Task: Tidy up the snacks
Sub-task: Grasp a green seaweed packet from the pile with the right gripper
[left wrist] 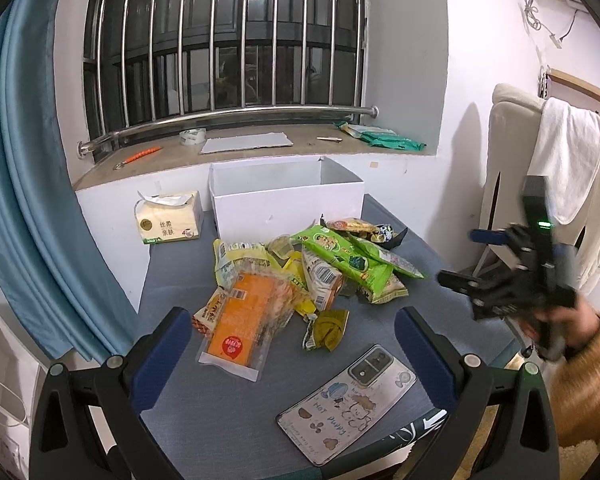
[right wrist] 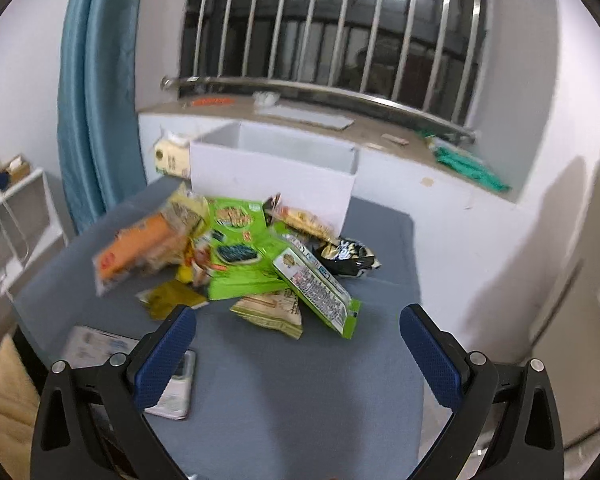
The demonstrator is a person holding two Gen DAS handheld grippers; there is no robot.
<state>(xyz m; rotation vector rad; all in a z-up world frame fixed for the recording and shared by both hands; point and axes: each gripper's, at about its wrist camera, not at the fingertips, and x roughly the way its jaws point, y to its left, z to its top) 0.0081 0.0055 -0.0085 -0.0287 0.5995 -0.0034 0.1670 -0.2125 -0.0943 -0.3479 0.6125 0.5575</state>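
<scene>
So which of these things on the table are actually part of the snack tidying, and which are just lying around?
Part of the job:
- snack pile
- orange packet
- green packets
- white box, apparently where the snacks go
- left gripper and right gripper, both open

Just lying about:
- phone
- tissue pack
- tape roll on the sill
- towel

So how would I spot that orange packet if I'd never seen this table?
Start at the white box standing at the far end of the grey table, under the barred window. The snack pile lies in front of it. The orange packet is on the pile's near left edge: a flat orange slab in clear wrap with a red round sticker, unlike the green bags behind.
</scene>
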